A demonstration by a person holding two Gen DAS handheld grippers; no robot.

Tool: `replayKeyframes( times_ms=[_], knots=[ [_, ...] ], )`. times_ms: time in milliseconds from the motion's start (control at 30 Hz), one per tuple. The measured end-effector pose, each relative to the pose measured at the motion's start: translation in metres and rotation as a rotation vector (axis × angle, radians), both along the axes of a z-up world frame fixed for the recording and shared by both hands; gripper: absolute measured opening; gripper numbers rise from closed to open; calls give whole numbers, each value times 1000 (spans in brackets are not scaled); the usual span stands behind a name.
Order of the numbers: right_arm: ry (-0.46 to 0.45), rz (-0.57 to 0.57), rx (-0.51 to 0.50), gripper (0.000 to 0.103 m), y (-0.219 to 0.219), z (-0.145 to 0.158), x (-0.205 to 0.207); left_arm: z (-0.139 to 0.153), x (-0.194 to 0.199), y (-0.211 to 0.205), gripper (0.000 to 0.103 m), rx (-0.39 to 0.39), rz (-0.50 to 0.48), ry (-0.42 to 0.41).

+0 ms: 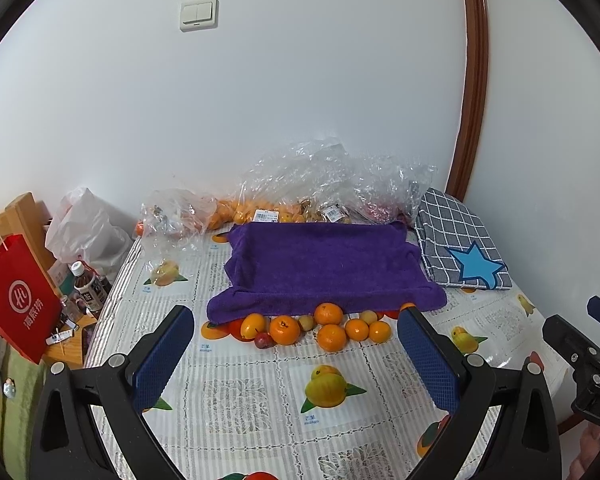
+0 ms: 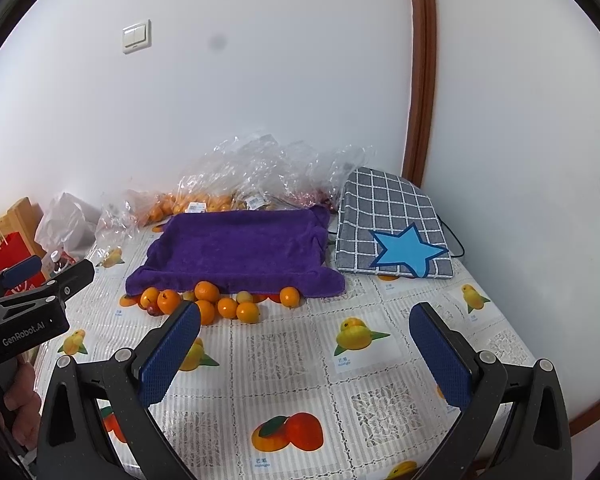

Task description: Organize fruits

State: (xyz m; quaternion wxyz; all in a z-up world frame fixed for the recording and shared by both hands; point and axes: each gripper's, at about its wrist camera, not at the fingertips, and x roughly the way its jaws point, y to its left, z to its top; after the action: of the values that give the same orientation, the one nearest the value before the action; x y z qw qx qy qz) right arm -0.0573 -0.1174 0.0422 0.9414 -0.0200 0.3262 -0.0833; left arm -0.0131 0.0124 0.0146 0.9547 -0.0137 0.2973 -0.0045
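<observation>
Beside the table (image 1: 260, 400), only the left view shows bottles (image 1: 90, 294).

A room in a home. A table (image 1: 260, 412) under a fruit-print plastic cloth stands against a white wall bearing a light switch (image 1: 198, 13), with a brown wooden frame (image 1: 473, 80), probably a door's, at far right. Household clutter marks the setting: clear bags (image 1: 324, 184) of fruit at the far edge, a checked cushion (image 1: 458, 244), a red paper bag (image 1: 14, 300) and bottles (image 1: 89, 290) at left.
</observation>
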Motion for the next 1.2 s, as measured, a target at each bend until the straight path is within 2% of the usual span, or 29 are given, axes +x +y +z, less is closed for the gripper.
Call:
replayKeyframes(
  times_ms=[1200],
  knots=[
    [1, 3, 1, 103, 3, -4, -3, -2, -2, 7, 103, -17, 9, 4]
  ],
)
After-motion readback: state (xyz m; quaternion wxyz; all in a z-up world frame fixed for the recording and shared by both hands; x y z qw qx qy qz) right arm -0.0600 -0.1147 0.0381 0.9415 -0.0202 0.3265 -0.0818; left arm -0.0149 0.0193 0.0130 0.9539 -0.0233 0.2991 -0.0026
